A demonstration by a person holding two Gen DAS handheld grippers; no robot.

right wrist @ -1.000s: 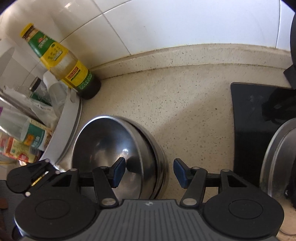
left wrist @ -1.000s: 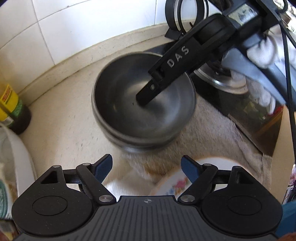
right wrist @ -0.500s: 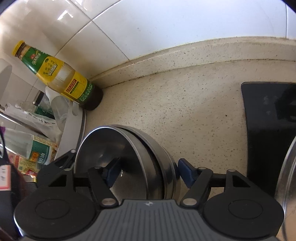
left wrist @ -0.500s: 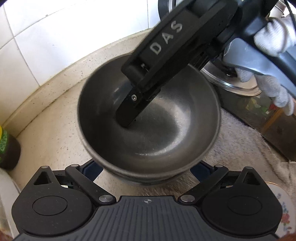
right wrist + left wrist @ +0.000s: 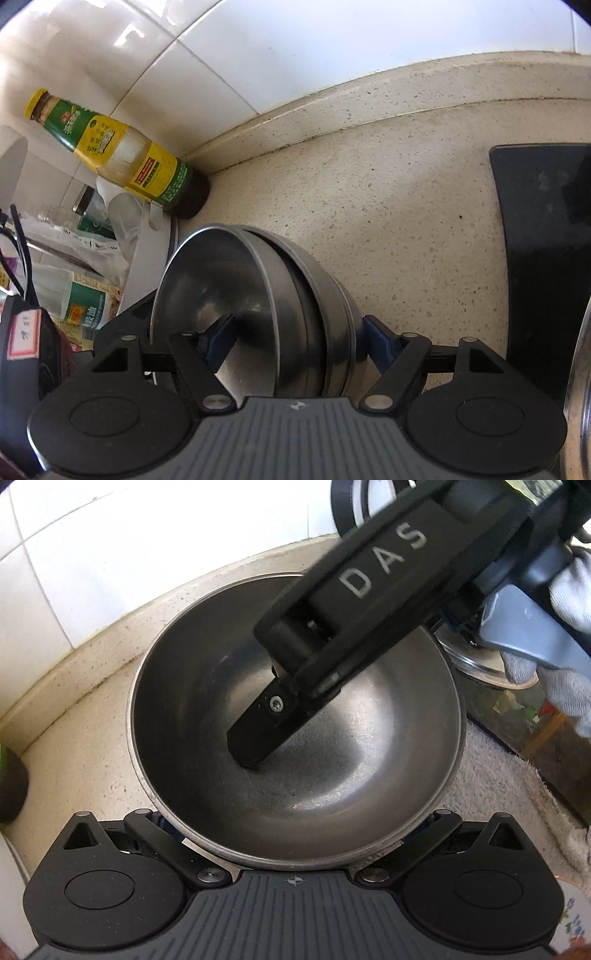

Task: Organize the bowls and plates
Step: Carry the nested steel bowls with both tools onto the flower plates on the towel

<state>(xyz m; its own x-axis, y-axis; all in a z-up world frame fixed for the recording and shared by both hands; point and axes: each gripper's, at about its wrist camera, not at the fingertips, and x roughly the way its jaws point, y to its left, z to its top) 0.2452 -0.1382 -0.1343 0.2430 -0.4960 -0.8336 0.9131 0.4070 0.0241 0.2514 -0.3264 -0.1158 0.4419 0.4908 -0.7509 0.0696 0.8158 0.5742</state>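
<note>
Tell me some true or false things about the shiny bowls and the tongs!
1. The right tongs straddle the wall of the stacked metal bowls, one finger inside and one outside. True.
2. The bowls are made of blue plastic. False: they are shiny grey metal.
3. A bottle with a yellow and green label stands in the corner by the tiled wall. True.
4. The bowls are full of soup. False: the top bowl looks empty, with only a tong finger reaching into it.
5. The hand holding the right tongs wears a white glove. True.
</note>
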